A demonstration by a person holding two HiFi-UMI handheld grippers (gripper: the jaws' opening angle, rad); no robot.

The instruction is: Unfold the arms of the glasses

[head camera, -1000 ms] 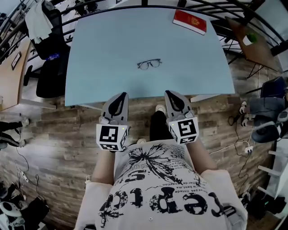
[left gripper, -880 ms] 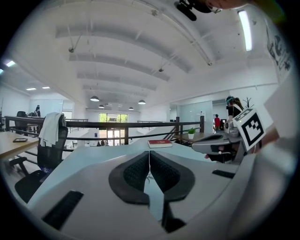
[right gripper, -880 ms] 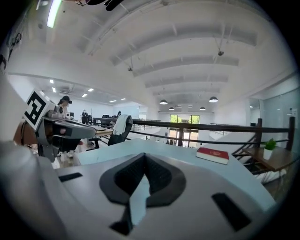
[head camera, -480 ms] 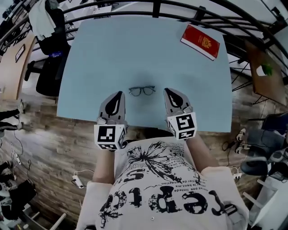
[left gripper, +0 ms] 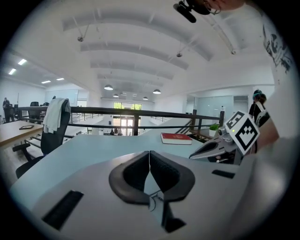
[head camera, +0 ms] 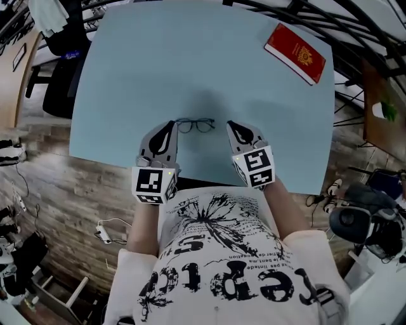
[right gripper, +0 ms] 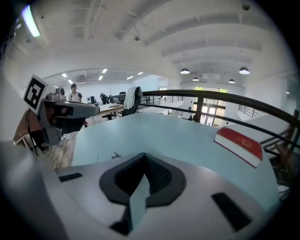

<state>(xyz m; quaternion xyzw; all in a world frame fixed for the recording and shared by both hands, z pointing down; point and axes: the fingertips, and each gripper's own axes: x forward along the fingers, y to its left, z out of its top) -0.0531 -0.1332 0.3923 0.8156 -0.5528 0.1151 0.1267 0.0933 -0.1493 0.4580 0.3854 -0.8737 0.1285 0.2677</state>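
Black-rimmed glasses point(head camera: 195, 125) lie folded on the light blue table point(head camera: 190, 57), a little in from its near edge. My left gripper point(head camera: 171, 124) is shut and empty, its tip just left of the frame. My right gripper point(head camera: 229, 124) is also shut and empty, a short gap right of the frame. In the left gripper view, a bit of the glasses point(left gripper: 153, 200) shows below the closed jaws point(left gripper: 149, 153), and the right gripper point(left gripper: 211, 149) is at the right. The right gripper view shows the glasses point(right gripper: 114, 155) small at the left, beyond the shut jaws point(right gripper: 144, 154).
A red book point(head camera: 295, 44) lies at the table's far right corner. An office chair with a white cloth point(head camera: 54, 19) stands past the far left corner. A black railing point(left gripper: 140, 112) runs behind the table. Wooden flooring point(head camera: 76, 190) lies below the near edge.
Both grippers have moved forward from over the floor to over the table. Their tips now flank the glasses. The jaws stayed shut.
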